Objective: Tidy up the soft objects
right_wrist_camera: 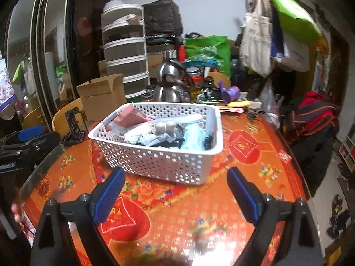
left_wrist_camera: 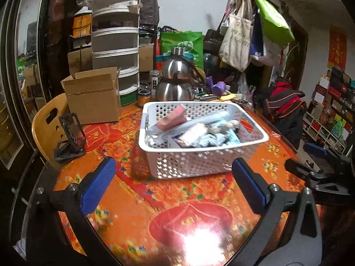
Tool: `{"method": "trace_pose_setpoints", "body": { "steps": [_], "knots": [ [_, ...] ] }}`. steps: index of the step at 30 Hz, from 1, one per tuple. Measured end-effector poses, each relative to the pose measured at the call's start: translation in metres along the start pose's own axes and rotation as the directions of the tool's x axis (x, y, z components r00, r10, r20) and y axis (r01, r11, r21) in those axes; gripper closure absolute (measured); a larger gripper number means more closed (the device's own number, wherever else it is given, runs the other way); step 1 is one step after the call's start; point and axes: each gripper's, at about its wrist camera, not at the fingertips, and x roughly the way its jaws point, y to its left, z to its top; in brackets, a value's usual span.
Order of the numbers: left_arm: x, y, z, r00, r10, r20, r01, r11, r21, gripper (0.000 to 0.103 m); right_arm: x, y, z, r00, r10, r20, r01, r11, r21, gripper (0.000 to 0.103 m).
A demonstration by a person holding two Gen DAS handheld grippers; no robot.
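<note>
White basket point(left_wrist_camera: 199, 166) of soft items point(left_wrist_camera: 199, 133) sitting mid-bench point(left_wrist_camera: 133, 199), left gripper point(left_wrist_camera: 173, 184) and right gripper point(right_wrist_camera: 175, 192) both hovering wide open, gripping nothing

Basket point(left_wrist_camera: 199, 164) sitting mid-table point(left_wrist_camera: 137, 199), clothes point(left_wrist_camera: 213, 137) lying inside.
Box point(left_wrist_camera: 95, 104) standing behind-left of it; kettle point(left_wrist_camera: 175, 82) standing behind; phone stand point(left_wrist_camera: 70, 137) sitting left.

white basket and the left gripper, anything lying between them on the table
Nothing: in the left wrist view only bare orange floral tablecloth lies between the open left gripper and the white basket.
</note>
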Motion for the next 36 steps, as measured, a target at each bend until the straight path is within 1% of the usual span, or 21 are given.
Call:
{"method": "trace_pose_setpoints", "body": {
  "steps": [3, 5, 7, 9, 11, 13, 16, 20, 26, 36],
  "knots": [
    [-0.023, -0.009, -0.012, 0.999, -0.031, 0.016, 0.031, 1.000, -0.003, 0.000, -0.018, 0.005, -0.010, 1.000, 0.012, 0.015, -0.012, 1.000, 0.018, 0.010],
    [-0.034, -0.017, -0.018, 0.999, -0.027, 0.026, 0.027, 1.000, 0.007, 0.000, -0.025, 0.008, -0.012, 1.000, 0.003, -0.002, -0.003, 1.000, 0.020, 0.010],
    [-0.042, -0.025, -0.022, 0.999, -0.037, 0.032, 0.037, 0.999, 0.009, 0.000, -0.028, 0.014, -0.014, 1.000, -0.013, -0.025, 0.013, 1.000, -0.004, 0.009],
    [-0.046, -0.033, -0.024, 0.998, -0.051, 0.033, 0.050, 0.999, 0.018, 0.000, -0.028, 0.017, -0.013, 0.999, -0.024, -0.025, 0.023, 0.999, -0.023, 0.009],
    [-0.045, -0.043, -0.025, 0.998, -0.056, 0.027, 0.055, 0.998, 0.035, 0.000, -0.027, 0.017, -0.013, 0.999, -0.037, -0.026, 0.036, 0.999, -0.024, 0.009],
    [-0.042, -0.050, -0.026, 0.998, -0.053, 0.017, 0.052, 0.998, 0.042, 0.000, -0.028, 0.016, -0.011, 0.999, -0.031, -0.016, 0.031, 0.999, -0.018, 0.009],
    [-0.038, -0.052, -0.027, 0.999, -0.045, 0.007, 0.045, 0.998, 0.035, 0.000, -0.028, 0.013, -0.010, 0.999, -0.037, -0.007, 0.036, 0.999, -0.015, 0.009],
    [-0.030, -0.045, -0.024, 0.999, -0.041, -0.004, 0.041, 0.999, 0.015, 0.000, -0.026, 0.012, -0.010, 0.999, -0.028, -0.015, 0.028, 1.000, -0.010, 0.009],
    [-0.021, -0.040, -0.025, 0.999, -0.038, -0.019, 0.039, 0.999, 0.011, 0.000, -0.025, 0.011, -0.010, 1.000, -0.024, -0.014, 0.024, 1.000, -0.003, 0.009],
    [-0.020, -0.037, -0.026, 0.999, -0.038, -0.024, 0.038, 0.999, 0.008, 0.000, -0.028, 0.011, -0.010, 1.000, -0.021, -0.010, 0.021, 1.000, 0.000, 0.009]
  ]
}}
